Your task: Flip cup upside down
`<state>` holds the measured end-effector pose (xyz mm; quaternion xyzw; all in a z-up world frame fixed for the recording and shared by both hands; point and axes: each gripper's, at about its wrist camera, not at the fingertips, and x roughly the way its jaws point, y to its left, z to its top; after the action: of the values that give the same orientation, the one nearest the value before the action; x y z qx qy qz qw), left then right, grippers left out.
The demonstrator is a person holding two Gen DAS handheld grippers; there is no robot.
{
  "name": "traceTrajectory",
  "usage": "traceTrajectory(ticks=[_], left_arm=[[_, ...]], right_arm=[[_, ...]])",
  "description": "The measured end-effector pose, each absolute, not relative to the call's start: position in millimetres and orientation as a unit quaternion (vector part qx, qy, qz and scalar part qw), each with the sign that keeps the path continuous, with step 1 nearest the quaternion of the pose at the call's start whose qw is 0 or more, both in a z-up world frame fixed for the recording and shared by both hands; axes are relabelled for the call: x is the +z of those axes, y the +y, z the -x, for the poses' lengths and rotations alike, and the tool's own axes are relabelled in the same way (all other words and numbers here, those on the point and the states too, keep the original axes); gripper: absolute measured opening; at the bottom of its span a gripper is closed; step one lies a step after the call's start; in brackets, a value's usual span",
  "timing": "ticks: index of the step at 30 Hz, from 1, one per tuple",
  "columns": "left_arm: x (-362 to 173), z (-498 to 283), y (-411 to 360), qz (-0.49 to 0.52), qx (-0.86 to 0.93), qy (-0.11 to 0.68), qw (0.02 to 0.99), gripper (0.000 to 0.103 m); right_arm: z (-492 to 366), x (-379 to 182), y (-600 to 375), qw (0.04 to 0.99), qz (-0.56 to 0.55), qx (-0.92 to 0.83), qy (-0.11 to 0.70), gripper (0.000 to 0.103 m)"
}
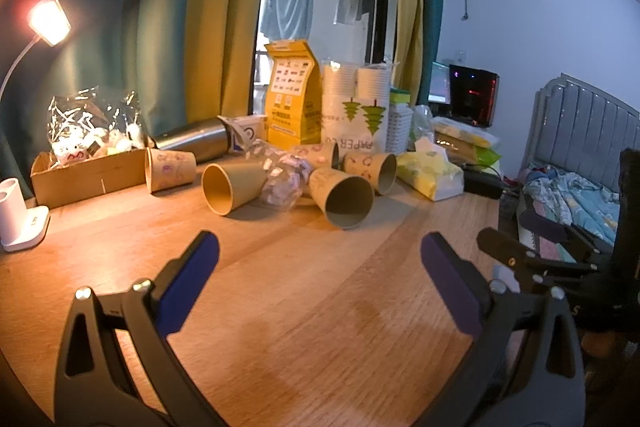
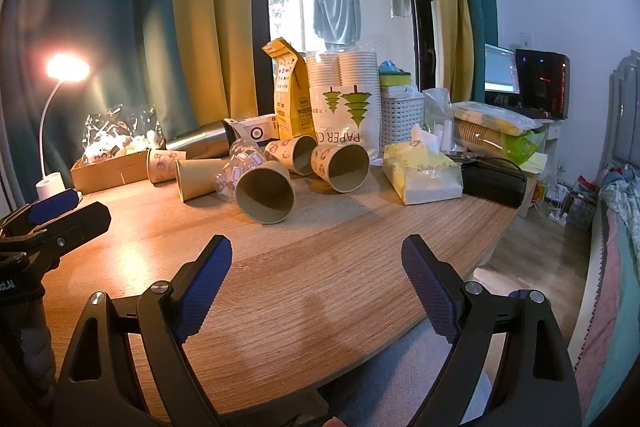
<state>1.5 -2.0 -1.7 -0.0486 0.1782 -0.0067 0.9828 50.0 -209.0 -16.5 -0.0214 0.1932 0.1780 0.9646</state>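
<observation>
Through the left wrist camera I see my left gripper [image 1: 320, 263] released, its blue pads spread wide over bare wood with nothing between them, well short of the cups. The paper cups lie on their sides in a cluster toward the far edge of the table [image 1: 304, 307]: the nearest cup [image 1: 344, 197] points its open mouth at me, a second cup [image 1: 228, 189] lies to its left, and a crumpled clear plastic bag [image 1: 282, 179] sits between them, hiding part of both. Two more printed cups behind are partly covered by the front ones, and I cannot make out their prints. At the right border a black finger of my right gripper [image 1: 520, 255] pokes in, the rest cut off. The desk lamp [image 1: 48, 19] flares and washes out the far left corner. From the right wrist camera my right gripper [image 2: 316, 267] is likewise released, pads apart above the near edge of the table [image 2: 320, 287], holding nothing. The nearest cup [image 2: 264, 195] lies on its side, mouth toward me, with another printed cup [image 2: 340, 167] just right of it. The tissue pack [image 2: 424, 175] lies near the right edge. My left gripper [image 2: 56, 211] enters at the left border, only one pad and part of the frame showing.
</observation>
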Motion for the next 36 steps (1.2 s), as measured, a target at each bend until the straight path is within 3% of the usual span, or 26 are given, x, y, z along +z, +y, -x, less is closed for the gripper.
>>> traceTrajectory(ticks=[36], left_arm=[[0.2,-2.5,-0.5,0.044,0.000,0.177,0.983,0.102]], right_arm=[[-50.3,-18.3,-207.9,0.964,0.020,0.178,0.198,0.089]])
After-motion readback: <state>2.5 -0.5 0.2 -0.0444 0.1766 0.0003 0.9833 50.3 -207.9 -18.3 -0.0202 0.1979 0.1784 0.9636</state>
